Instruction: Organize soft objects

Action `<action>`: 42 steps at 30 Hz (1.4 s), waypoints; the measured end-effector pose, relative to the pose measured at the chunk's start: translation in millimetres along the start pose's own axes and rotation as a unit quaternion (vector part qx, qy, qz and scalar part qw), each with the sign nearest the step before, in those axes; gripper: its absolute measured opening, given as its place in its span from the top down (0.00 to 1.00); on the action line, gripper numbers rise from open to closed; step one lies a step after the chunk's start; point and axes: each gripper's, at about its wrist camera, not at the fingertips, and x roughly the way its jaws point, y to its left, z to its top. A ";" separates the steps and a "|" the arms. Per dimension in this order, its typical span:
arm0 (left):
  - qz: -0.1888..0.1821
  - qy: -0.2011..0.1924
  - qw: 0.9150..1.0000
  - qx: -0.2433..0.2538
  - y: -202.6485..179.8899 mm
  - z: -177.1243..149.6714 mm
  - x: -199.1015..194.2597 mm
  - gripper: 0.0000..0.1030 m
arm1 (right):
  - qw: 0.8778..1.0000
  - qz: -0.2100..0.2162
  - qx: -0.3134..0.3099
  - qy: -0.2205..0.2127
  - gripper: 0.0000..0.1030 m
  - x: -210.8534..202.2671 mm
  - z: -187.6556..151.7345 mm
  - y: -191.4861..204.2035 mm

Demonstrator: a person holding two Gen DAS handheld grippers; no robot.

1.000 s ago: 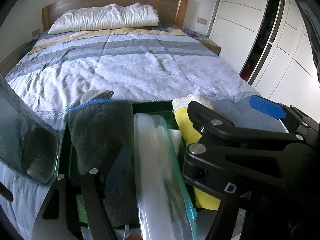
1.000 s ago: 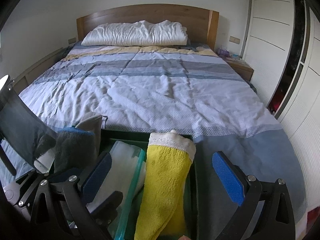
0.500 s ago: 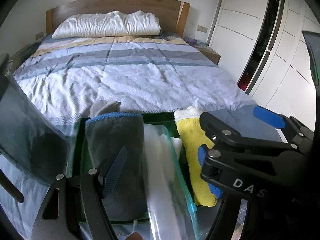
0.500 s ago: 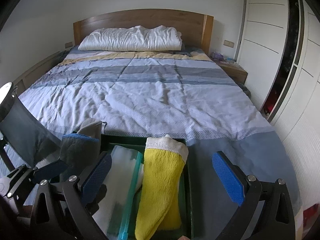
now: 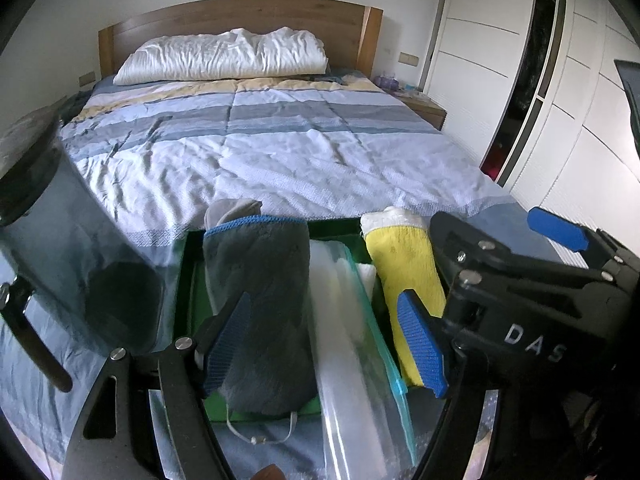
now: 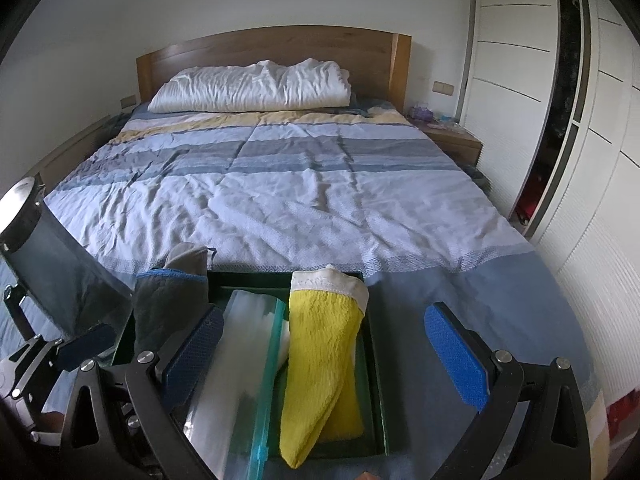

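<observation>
Two grippers, both over the near end of one green tray (image 6: 378,380) at the foot of a bed (image 6: 280,200).

Left gripper (image 5: 324,354): jaws spread, nothing pinched; blue pads straddle the grey cloth (image 5: 260,300) and the bag (image 5: 352,340), no contact visible.

Right gripper (image 6: 324,356): jaws spread wide, nothing pinched; left pad above the bag, right pad out past the tray's right wall, yellow towel (image 6: 320,360) between and below them, apart from both.

Contents, left to right: grey cloth with blue hem, rolled, far end propped over the far rim; clear zip bag with teal seal, near end hanging out over the near rim; something white under it, too hidden to name; yellow towel, rolled, white hem at the far end.

Step in hand, as judged: packing looks finished; hands drawing clear.

Handling notes:
- Keep jaws wide while backing off; a pad could snag the bag's overhanging end or the cord (image 5: 260,436) trailing at the near rim.
- Lift before moving sideways; soft rolls spring loose if brushed.
- Bag slippery; if tidied, nudge it farther into the tray instead of pinching its edge.
</observation>
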 end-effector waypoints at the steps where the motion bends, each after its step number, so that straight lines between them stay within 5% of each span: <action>1: 0.000 0.000 1.000 0.001 0.5 -1.0 -1.1 0.32 | 1.000 -0.002 0.000 0.000 0.00 -2.9 -1.0 0.2; 25: -0.001 -0.016 1.000 0.011 26.7 -33.5 -63.9 0.23 | 0.994 -0.092 0.052 -0.018 0.00 -70.3 -43.8 16.2; 42: 0.018 -0.052 0.998 -0.004 98.1 -91.0 -176.0 0.23 | 0.994 -0.101 0.032 -0.036 0.00 -191.8 -114.7 112.0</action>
